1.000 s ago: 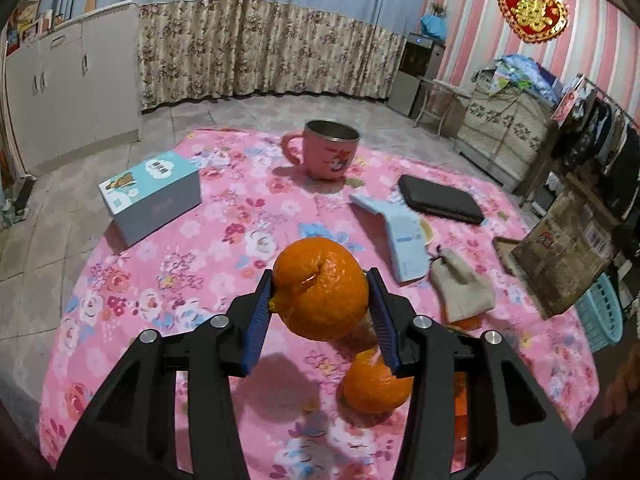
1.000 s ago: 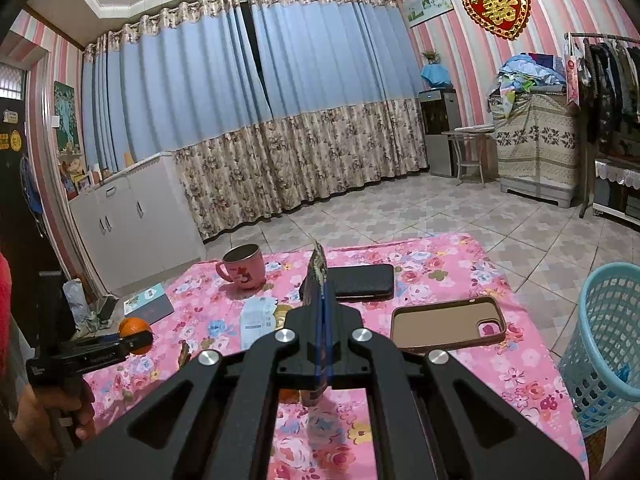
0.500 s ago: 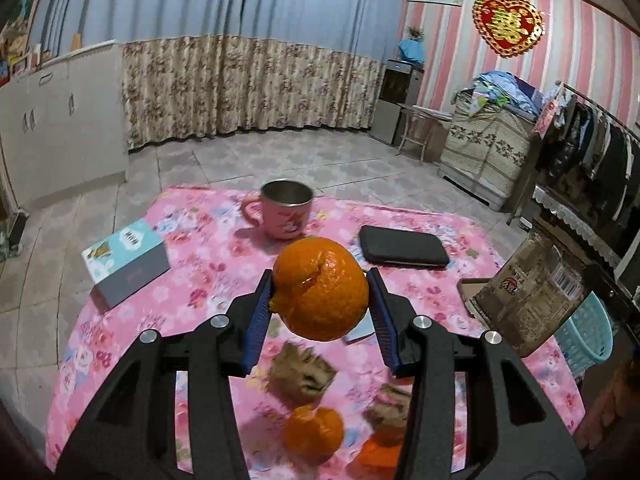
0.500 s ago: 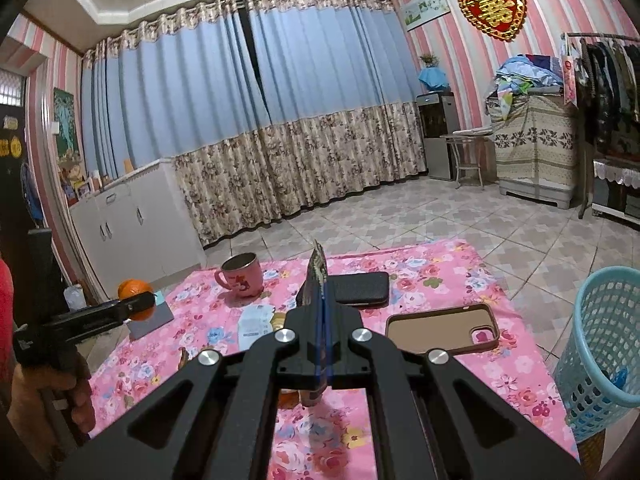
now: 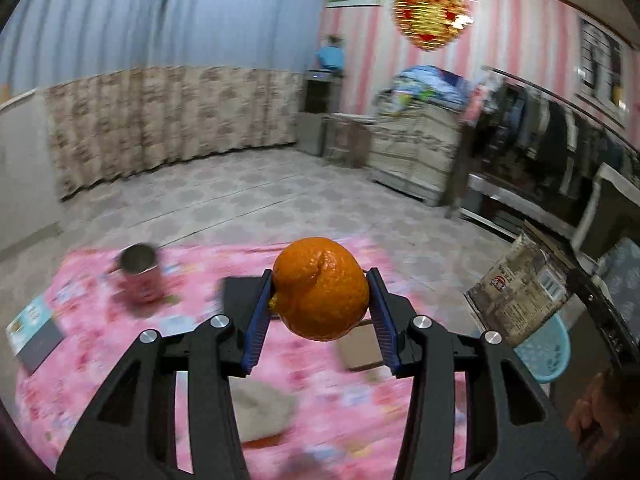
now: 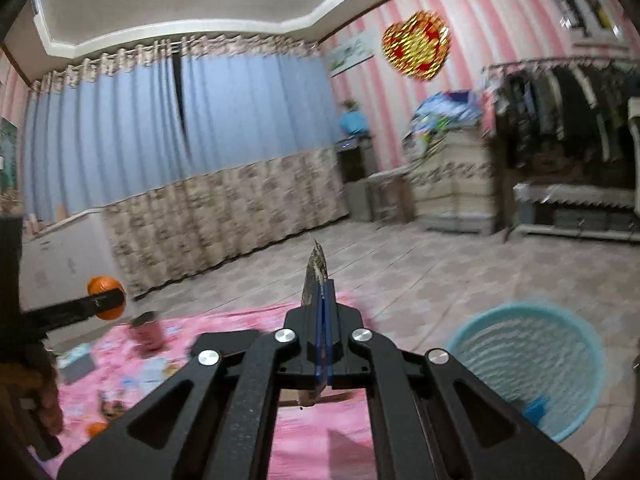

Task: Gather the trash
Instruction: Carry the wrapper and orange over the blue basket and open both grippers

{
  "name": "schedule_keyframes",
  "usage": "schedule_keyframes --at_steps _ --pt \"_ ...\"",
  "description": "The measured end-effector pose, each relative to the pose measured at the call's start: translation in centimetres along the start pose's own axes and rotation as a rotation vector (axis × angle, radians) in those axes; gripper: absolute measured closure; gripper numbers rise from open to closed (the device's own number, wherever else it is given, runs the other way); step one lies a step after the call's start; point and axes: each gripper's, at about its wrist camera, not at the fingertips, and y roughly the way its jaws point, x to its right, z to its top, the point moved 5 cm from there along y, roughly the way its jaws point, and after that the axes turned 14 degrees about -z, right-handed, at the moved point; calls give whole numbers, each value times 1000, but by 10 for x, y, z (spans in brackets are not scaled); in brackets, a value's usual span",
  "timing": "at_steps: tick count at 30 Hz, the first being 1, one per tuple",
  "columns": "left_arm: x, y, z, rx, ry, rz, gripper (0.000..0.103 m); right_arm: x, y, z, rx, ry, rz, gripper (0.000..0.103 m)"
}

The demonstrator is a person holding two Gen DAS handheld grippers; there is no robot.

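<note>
My left gripper (image 5: 320, 300) is shut on an orange peel shell (image 5: 321, 289), round like a whole fruit, held above the pink floral table (image 5: 100, 344). From the right wrist view that peel (image 6: 105, 297) shows at the far left, with a hand (image 6: 40, 384) on the left gripper's handle. My right gripper (image 6: 322, 300) is shut on a flat brown wrapper (image 6: 315, 272), seen edge-on; in the left wrist view the wrapper (image 5: 520, 292) hangs at the right. A light blue mesh basket (image 6: 528, 364) stands on the floor to the right of the table, below the right gripper.
On the table lie a pink mug (image 5: 140, 276), a boxed pack (image 5: 34, 332), a dark wallet (image 5: 236, 296), a brown phone case (image 5: 360, 350), a beige pouch (image 5: 264, 408) and more orange peel (image 6: 96, 428). Cabinets, a clothes rack and tiled floor surround it.
Both grippers have risen and swung right, away from the table's middle toward the basket side. The peel and the wrapper stay gripped. The basket now looms larger in the right wrist view.
</note>
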Motion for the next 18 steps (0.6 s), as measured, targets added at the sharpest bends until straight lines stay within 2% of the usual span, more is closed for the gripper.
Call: schedule_keyframes --at_steps 3,8,13,18 --pt "47 33 5 -18 38 -78 58 57 4 6 14 31 -104 102" --pt "119 92 -5 -80 69 -209 58 127 6 3 11 73 -240 102" --pt "184 140 -31 -140 132 -281 58 167 8 5 9 106 -302 102" --pt "224 183 -54 -196 168 -311 58 183 19 2 -9 92 -339 102"
